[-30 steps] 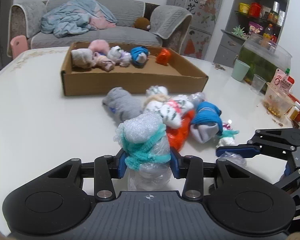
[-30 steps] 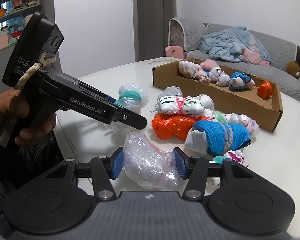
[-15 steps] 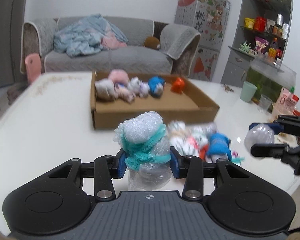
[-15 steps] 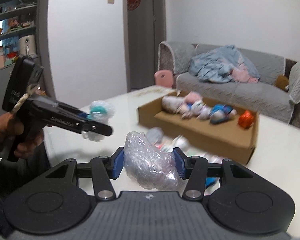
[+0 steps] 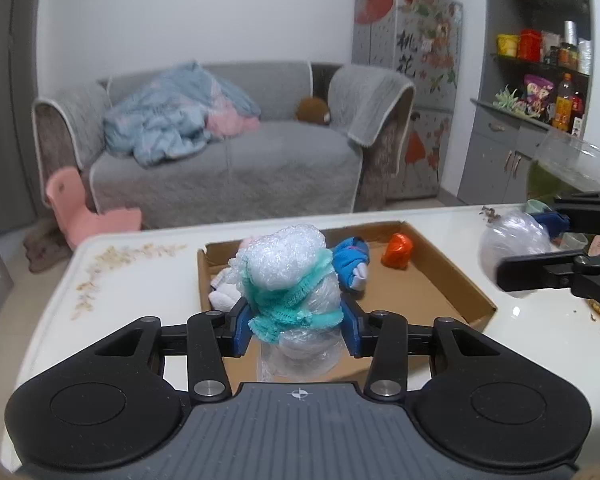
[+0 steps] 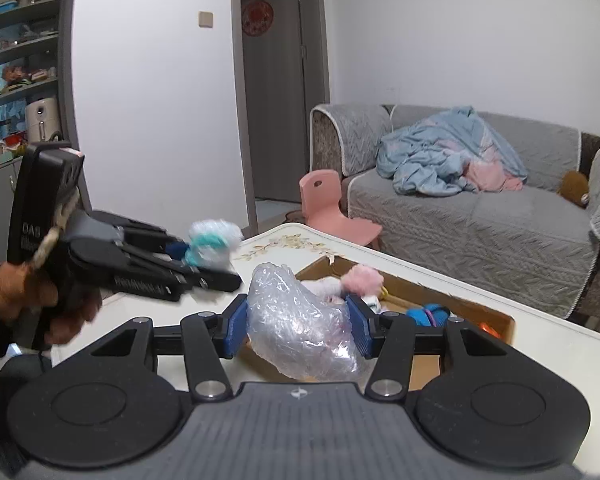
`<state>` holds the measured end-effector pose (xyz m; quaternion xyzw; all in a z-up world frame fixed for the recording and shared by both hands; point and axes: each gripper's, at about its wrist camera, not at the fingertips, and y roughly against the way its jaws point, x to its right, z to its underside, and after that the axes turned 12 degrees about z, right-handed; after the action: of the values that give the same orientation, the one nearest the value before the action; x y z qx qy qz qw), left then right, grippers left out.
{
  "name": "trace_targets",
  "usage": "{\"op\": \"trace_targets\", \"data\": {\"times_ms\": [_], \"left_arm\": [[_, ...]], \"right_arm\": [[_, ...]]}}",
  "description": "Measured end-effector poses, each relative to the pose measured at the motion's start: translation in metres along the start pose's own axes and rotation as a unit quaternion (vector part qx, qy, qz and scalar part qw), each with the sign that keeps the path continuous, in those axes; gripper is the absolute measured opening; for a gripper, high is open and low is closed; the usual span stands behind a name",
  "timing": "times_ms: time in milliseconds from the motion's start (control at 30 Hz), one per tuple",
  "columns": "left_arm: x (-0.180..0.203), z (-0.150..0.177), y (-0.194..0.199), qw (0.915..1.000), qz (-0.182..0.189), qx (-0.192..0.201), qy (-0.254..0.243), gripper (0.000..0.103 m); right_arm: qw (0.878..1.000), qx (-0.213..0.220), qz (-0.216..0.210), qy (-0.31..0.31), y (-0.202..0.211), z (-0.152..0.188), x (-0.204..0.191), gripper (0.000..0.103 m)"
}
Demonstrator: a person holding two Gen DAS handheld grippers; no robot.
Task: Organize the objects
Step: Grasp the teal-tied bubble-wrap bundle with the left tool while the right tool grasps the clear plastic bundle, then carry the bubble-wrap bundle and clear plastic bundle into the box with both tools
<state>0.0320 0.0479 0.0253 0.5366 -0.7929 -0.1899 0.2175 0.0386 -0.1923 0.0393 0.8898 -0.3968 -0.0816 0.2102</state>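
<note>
Plastic bundles, two: one per gripper; boxed bundles [image 5: 397, 250], perhaps five.

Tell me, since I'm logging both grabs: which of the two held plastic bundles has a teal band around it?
The one in the left tool: its plastic bundle has a teal elastic band. The right tool holds a plain clear bundle, no band.

Soft, even indoor light fills both fisheye views, with a small glare spot on the glossy white desk [image 5: 516, 311] — shadows stay faint. Straight lines bow toward the dark, vignetted corners. The sofa [image 5: 228, 160] looks smeared in the left view, and in the right view the left gripper [image 6: 204, 264] blurs — its bubble-wrap bundle [image 6: 214, 246] too.
</note>
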Motion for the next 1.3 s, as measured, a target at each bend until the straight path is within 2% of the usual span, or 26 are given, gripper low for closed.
{"op": "trace_targets", "data": {"times_ms": [167,333,367,400,467,633,967,1033,1100,1233,1300], "left_arm": [[-0.02,-0.002,-0.046,0.9989,-0.002,-0.044,0.015,0.05],[-0.034,0.012,-0.083,0.996,-0.006,-0.086,0.023,0.05],[-0.036,0.015,-0.089,0.9954,-0.007,-0.093,0.024,0.047],[-0.039,0.018,-0.095,0.9944,-0.017,-0.102,0.024,0.049],[-0.046,0.023,-0.102,0.9932,-0.014,-0.111,0.034,0.05],[-0.052,0.033,-0.112,0.9913,-0.016,-0.126,0.034,0.05],[-0.04,0.034,-0.122,0.9919,-0.018,-0.126,-0.002,0.052],[-0.041,0.034,-0.122,0.9921,-0.02,-0.124,-0.002,0.056],[-0.041,0.033,-0.121,0.9924,-0.021,-0.121,-0.002,0.066],[-0.04,0.03,-0.121,0.9926,-0.019,-0.12,0.002,0.073],[-0.038,0.029,-0.12,0.9927,-0.021,-0.119,0.002,0.084]], "right_arm": [[0.999,-0.045,-0.002,0.0,-0.057,-0.012,-0.008,0.048],[0.994,-0.106,0.004,-0.008,-0.112,-0.001,-0.008,0.048],[0.993,-0.12,0.004,-0.015,-0.122,0.002,-0.007,0.048],[0.991,-0.133,0.004,-0.022,-0.131,0.006,-0.006,0.048],[0.988,-0.152,0.011,-0.04,-0.145,0.011,-0.001,0.048],[0.98,-0.176,0.014,-0.088,-0.163,0.019,0.012,0.048],[0.968,-0.224,0.018,-0.107,-0.181,0.025,0.006,0.05],[0.967,-0.23,0.021,-0.106,-0.183,0.025,0.005,0.053],[0.966,-0.235,0.024,-0.108,-0.185,0.024,0.005,0.057],[0.966,-0.234,0.025,-0.107,-0.182,0.021,0.006,0.061],[0.967,-0.232,0.025,-0.102,-0.18,0.018,0.006,0.063]]}}
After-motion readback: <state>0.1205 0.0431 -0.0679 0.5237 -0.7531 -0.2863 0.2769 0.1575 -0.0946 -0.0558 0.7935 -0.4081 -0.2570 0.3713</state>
